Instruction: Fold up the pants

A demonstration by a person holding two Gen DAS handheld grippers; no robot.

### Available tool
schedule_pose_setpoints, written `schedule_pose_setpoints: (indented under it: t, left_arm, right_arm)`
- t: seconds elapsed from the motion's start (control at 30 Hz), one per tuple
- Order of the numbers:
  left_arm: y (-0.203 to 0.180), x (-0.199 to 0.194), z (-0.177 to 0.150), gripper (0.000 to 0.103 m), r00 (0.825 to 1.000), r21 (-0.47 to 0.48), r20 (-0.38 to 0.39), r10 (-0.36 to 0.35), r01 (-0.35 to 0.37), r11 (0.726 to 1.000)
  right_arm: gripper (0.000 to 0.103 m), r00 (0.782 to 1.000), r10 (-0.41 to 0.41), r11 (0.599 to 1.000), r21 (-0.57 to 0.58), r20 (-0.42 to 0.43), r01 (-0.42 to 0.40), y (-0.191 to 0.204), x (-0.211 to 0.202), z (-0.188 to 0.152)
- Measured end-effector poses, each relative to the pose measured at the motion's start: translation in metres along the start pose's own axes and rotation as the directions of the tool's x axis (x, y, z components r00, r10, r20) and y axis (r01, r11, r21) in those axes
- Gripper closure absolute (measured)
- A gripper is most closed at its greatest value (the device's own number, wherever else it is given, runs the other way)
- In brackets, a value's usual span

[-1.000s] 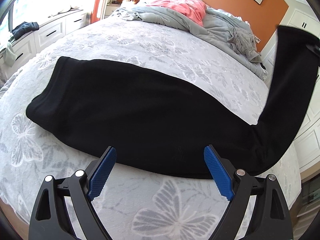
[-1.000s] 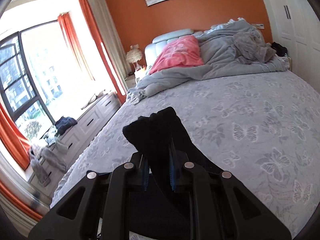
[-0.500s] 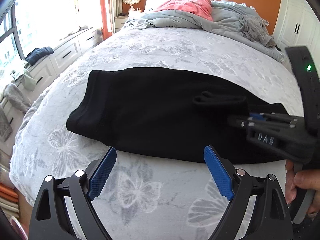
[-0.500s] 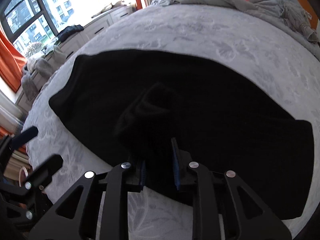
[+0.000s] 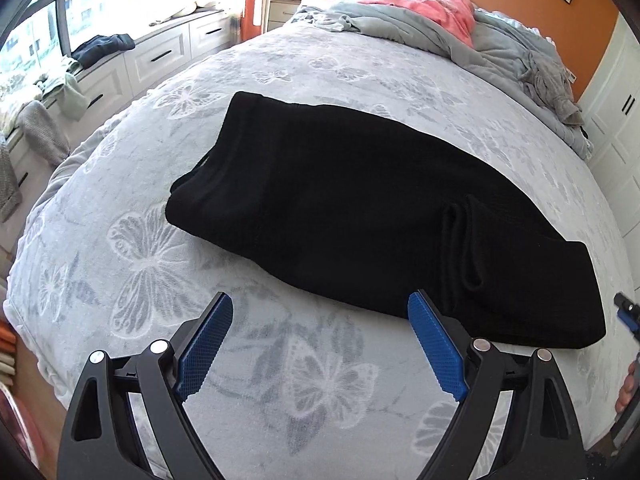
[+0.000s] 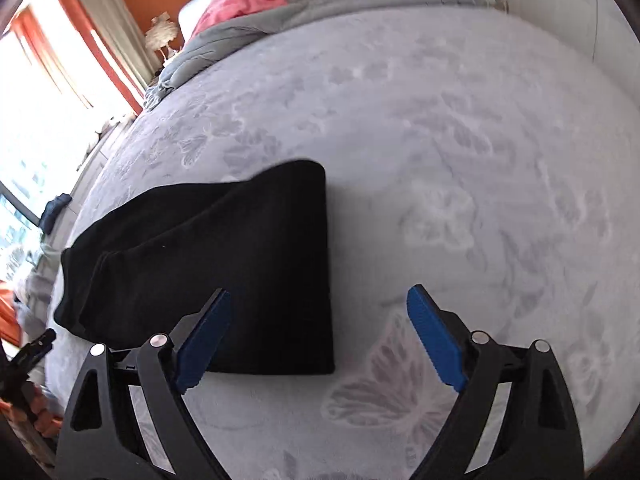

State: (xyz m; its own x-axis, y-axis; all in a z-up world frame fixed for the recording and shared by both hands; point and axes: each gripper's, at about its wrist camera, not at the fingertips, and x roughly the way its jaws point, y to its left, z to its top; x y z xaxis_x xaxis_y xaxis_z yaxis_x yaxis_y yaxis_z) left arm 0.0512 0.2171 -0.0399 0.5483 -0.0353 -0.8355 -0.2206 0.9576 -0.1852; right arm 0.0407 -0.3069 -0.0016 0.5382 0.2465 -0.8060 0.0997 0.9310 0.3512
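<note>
Right gripper [image 6: 319, 336] opening, nothing between its jaws, just over the folded end of the black pants [image 6: 224, 264]; long axis running leftward across the bed [image 6: 460, 140]; left gripper [image 5: 320, 340] wide, empty, just short of the near edge

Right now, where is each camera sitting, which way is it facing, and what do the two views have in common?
Left wrist: on the left gripper, aimed down across the bed toward the headboard; open blue fingers frame the black pants; fingertips of a hand at the right edge.
Right wrist: on the right gripper, tilted, above the pants' folded end; its jaws are opening, nothing gripped.
Shared: pants, butterfly bedspread, pink pillow, grey duvet, window.
</note>
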Motion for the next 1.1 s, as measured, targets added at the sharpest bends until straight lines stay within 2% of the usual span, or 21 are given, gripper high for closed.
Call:
schedule_pose_setpoints:
  t: [0.13, 0.2, 0.3, 0.37, 0.43, 0.53, 0.57, 0.6, 0.63, 0.67, 0.7, 0.73, 0.8, 0.87, 0.9, 0.97, 1.03, 1.1]
  left_arm:
    - [0.004, 0.005, 0.011, 0.016, 0.998, -0.037, -0.007, -0.067, 0.066, 0.997]
    - [0.024, 0.004, 0.021, 0.016, 0.996, -0.136, 0.024, -0.086, 0.089, 0.987]
    - [0.070, 0.007, 0.033, 0.016, 0.995, -0.361, 0.063, -0.072, 0.090, 0.928]
    - [0.089, 0.019, 0.039, 0.016, 0.997, -0.444, 0.029, -0.074, 0.079, 0.892]
    - [0.099, 0.043, 0.043, 0.016, 0.996, -0.481, -0.043, -0.075, 0.045, 0.876]
    - [0.103, 0.080, 0.045, 0.016, 0.980, -0.519, -0.124, -0.153, 0.067, 0.852]
    - [0.102, 0.080, 0.048, 0.012, 0.985, -0.520, -0.101, -0.137, 0.066, 0.852]
    - [0.099, 0.078, 0.052, 0.015, 0.989, -0.513, -0.058, -0.135, 0.087, 0.854]
    - [0.098, 0.077, 0.059, 0.026, 0.989, -0.488, -0.017, -0.147, 0.120, 0.865]
    - [0.096, 0.079, 0.064, 0.057, 0.992, -0.471, -0.011, -0.129, 0.109, 0.875]
    - [0.098, 0.083, 0.067, 0.086, 0.994, -0.471, -0.015, -0.110, 0.090, 0.877]
    - [0.103, 0.085, 0.070, 0.089, 0.992, -0.487, -0.018, -0.125, 0.100, 0.867]
    - [0.111, 0.078, 0.075, 0.094, 0.982, -0.552, 0.007, -0.187, 0.160, 0.818]
    - [0.111, 0.052, 0.084, 0.094, 0.968, -0.554, 0.060, -0.242, 0.234, 0.799]
    - [0.106, 0.035, 0.089, 0.094, 0.962, -0.532, 0.075, -0.263, 0.261, 0.806]
    - [0.087, -0.001, 0.094, 0.094, 0.955, -0.454, 0.059, -0.290, 0.284, 0.844]
    - [0.067, -0.032, 0.084, 0.094, 0.956, -0.379, 0.031, -0.292, 0.282, 0.881]
    - [0.050, -0.044, 0.059, 0.094, 0.953, -0.328, -0.024, -0.301, 0.276, 0.903]
  right_arm:
    - [0.016, 0.988, 0.135, 0.989, 0.071, -0.081, -0.129, -0.010, 0.024, -0.011]
    - [0.016, 0.976, 0.194, 0.980, 0.060, -0.098, -0.188, -0.001, 0.032, -0.014]
    - [0.015, 0.969, 0.200, 0.979, 0.069, -0.142, -0.191, 0.007, 0.050, -0.022]
    - [0.015, 0.972, 0.198, 0.980, 0.063, -0.127, -0.191, 0.014, 0.054, -0.021]
    - [0.015, 0.973, 0.201, 0.978, 0.072, -0.116, -0.194, 0.017, 0.057, -0.018]
    - [0.016, 0.977, 0.202, 0.976, 0.100, -0.074, -0.194, 0.020, 0.065, -0.013]
    - [0.031, 0.979, 0.196, 0.976, 0.104, -0.056, -0.190, 0.021, 0.065, -0.013]
    - [0.047, 0.982, 0.183, 0.979, 0.098, -0.043, -0.178, 0.021, 0.065, -0.013]
    - [0.057, 0.984, 0.178, 0.980, 0.097, -0.034, -0.174, 0.021, 0.066, -0.012]
    - [0.074, 0.981, 0.194, 0.976, 0.103, -0.031, -0.190, 0.017, 0.064, -0.009]
    - [0.078, 0.977, 0.212, 0.972, 0.111, -0.025, -0.208, 0.017, 0.063, -0.006]
    - [0.080, 0.974, 0.227, 0.968, 0.112, -0.013, -0.224, 0.016, 0.058, -0.004]
    - [0.082, 0.962, 0.272, 0.957, 0.101, 0.015, -0.273, 0.019, 0.040, 0.008]
    - [0.083, 0.943, 0.329, 0.938, 0.100, 0.041, -0.332, 0.020, 0.011, 0.020]
    - [0.083, 0.938, 0.345, 0.935, 0.076, 0.045, -0.347, 0.021, -0.007, 0.024]
    - [0.083, 0.945, 0.322, 0.946, 0.017, 0.057, -0.324, 0.016, -0.041, 0.026]
    - [0.083, 0.961, 0.270, 0.963, -0.009, 0.052, -0.270, -0.004, -0.068, 0.021]
    - [0.081, 0.978, 0.209, 0.978, 0.023, 0.005, -0.209, -0.041, -0.073, 0.006]
